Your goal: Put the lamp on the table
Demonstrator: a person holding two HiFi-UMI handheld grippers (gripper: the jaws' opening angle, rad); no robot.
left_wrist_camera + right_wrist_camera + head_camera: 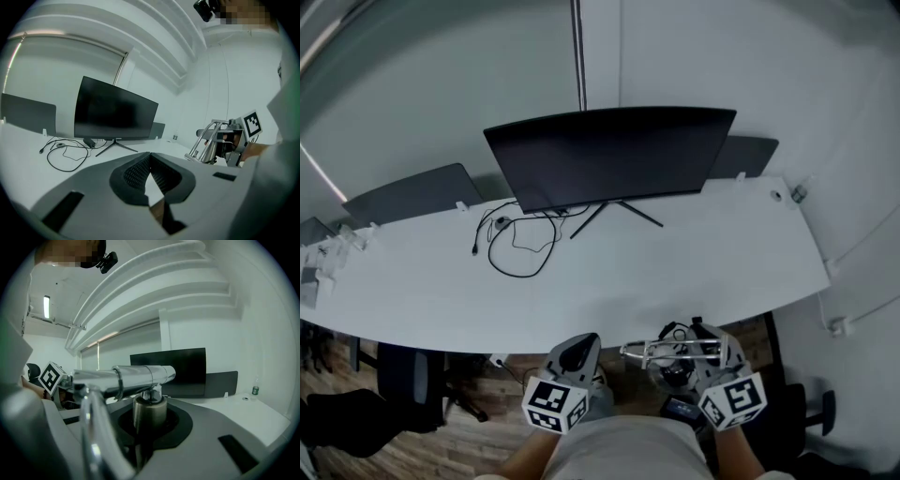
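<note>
Near the bench's (694, 272) front edge, the right gripper's (149, 425) jaws pinched the chrome lamp's (136, 377) stem, while the left gripper's (150, 161) jaws met, empty.

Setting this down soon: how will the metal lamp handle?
The lamp looks like polished chrome, so it is probably slippery. Its long head sits crosswise atop a narrow stem, so it may tip. It seems rigid.
</note>
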